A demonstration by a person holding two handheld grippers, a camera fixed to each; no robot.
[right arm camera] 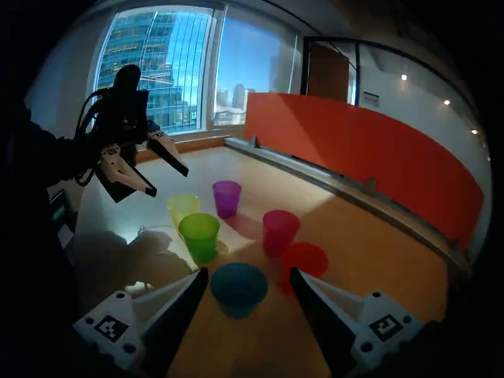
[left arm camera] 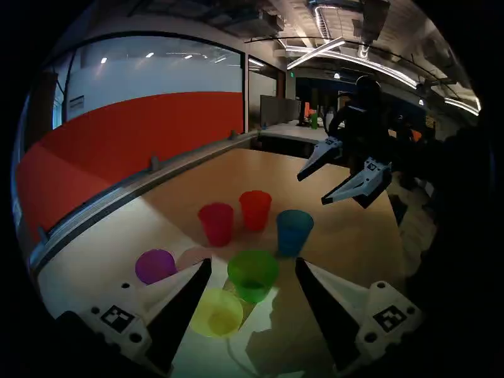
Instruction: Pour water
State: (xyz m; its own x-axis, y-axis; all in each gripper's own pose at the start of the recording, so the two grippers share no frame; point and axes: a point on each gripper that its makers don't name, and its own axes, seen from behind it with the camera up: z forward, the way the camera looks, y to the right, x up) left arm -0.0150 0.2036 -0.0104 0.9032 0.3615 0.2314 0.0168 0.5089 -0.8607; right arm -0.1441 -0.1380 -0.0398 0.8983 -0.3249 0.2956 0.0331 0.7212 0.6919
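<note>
Hand-held gripper (right arm camera: 247,272) — agape nr blue cup (right arm camera: 239,291)

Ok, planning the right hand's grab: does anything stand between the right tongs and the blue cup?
Nothing visible does. The blue cup stands just ahead of the open right tongs, lined up with their gap; the red cup stands beside it.

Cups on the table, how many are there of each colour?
purple cup: 1
yellow cup: 1
green cup: 1
pink cup: 1
red cup: 1
blue cup: 1
Total: 6 cups
</note>
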